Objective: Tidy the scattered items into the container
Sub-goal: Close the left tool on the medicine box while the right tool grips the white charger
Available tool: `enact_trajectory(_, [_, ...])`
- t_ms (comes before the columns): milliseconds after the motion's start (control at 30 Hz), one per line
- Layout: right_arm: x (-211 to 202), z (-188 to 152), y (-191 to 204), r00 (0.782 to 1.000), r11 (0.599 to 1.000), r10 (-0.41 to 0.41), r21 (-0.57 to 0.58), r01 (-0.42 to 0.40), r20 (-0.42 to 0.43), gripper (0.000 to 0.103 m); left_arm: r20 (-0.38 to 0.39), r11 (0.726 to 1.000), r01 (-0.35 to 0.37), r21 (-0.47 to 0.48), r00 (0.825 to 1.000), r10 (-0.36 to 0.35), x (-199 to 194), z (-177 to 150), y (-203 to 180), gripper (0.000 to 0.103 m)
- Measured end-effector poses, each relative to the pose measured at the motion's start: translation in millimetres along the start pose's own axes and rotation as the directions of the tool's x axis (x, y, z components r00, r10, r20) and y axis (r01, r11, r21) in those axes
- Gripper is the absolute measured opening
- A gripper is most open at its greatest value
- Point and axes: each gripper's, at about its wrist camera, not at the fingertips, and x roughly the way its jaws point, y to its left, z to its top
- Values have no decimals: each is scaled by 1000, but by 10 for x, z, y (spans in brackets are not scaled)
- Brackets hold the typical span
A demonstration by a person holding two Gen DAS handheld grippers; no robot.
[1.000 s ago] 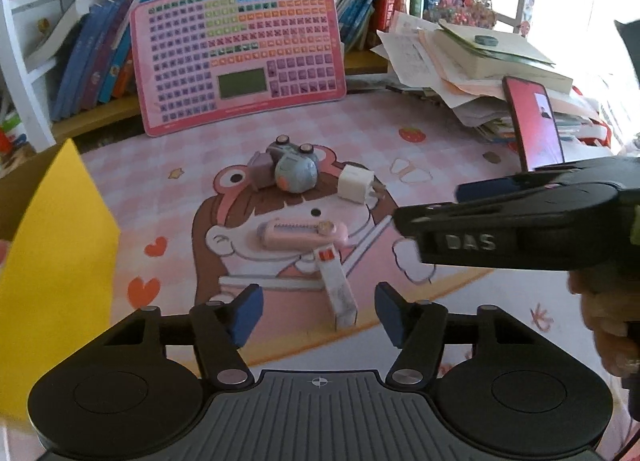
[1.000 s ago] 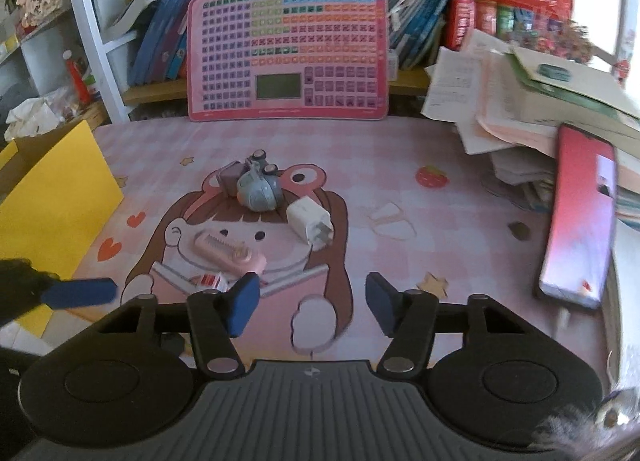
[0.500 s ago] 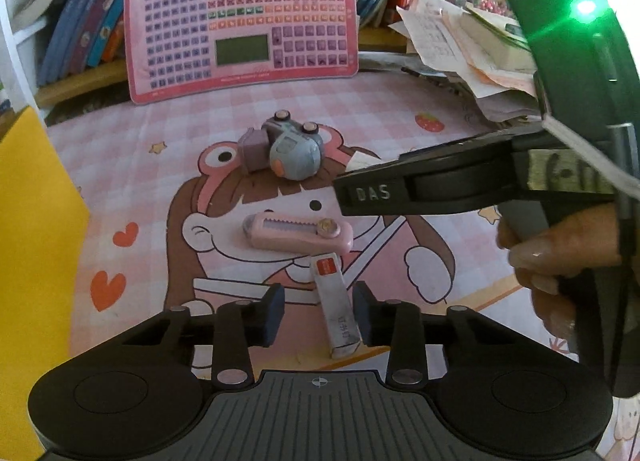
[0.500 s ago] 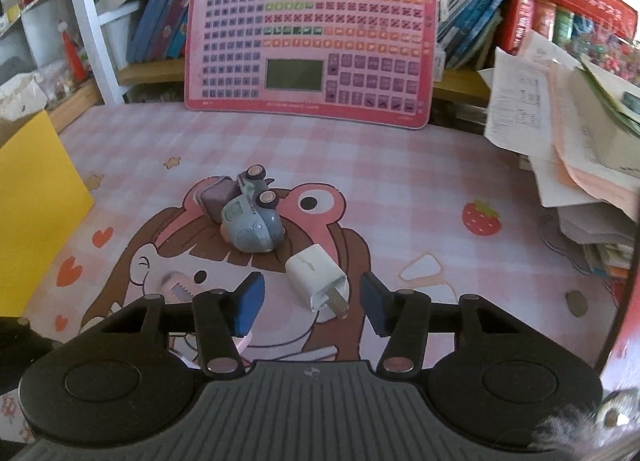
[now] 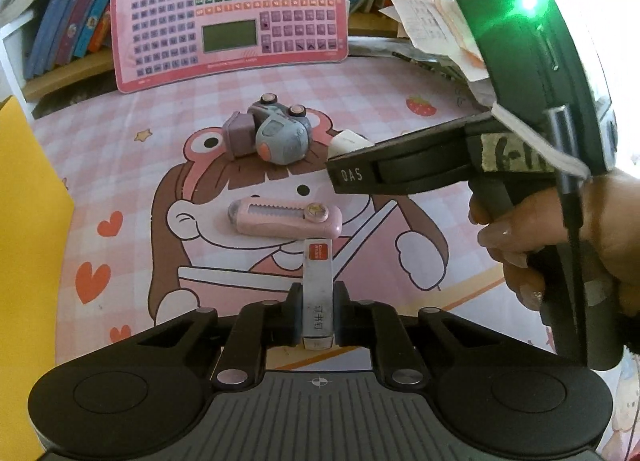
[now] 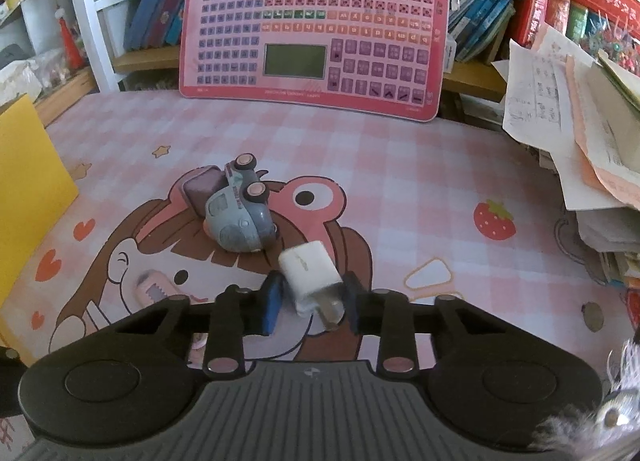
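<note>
My left gripper (image 5: 317,311) is shut on a small white staple box (image 5: 318,289) with a red label, lying on the pink cartoon mat (image 5: 120,165). A pink utility knife (image 5: 286,217) lies just beyond it. A grey toy car (image 5: 280,137) on its side and a purple block (image 5: 239,133) sit farther back. My right gripper (image 6: 311,303) straddles a white charger plug (image 6: 312,279); the right pad touches it, a gap shows on the left. The yellow container (image 5: 28,241) stands at the left edge.
A pink keyboard toy (image 6: 312,21) leans on the bookshelf (image 6: 480,77) at the back. A stack of papers and books (image 6: 580,149) fills the right side. My right gripper's body (image 5: 460,165) and hand cross the right of the left wrist view.
Both grippers moved forward and down. The left fingers closed onto the staple box. The right fingers narrowed around the charger plug.
</note>
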Motion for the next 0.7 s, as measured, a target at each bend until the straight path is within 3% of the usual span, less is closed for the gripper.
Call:
enact_trajectory(400, [-462,-204,12,999,1000,5,18,-6,32,27,49,1000,13,-11,999,-12,-275,18,77,13])
enact_trajectory(700, [-903,-577,64,999,994,48,102,-47,-12,27,56,999,27,-19,998,-26,-541,-112,93,13])
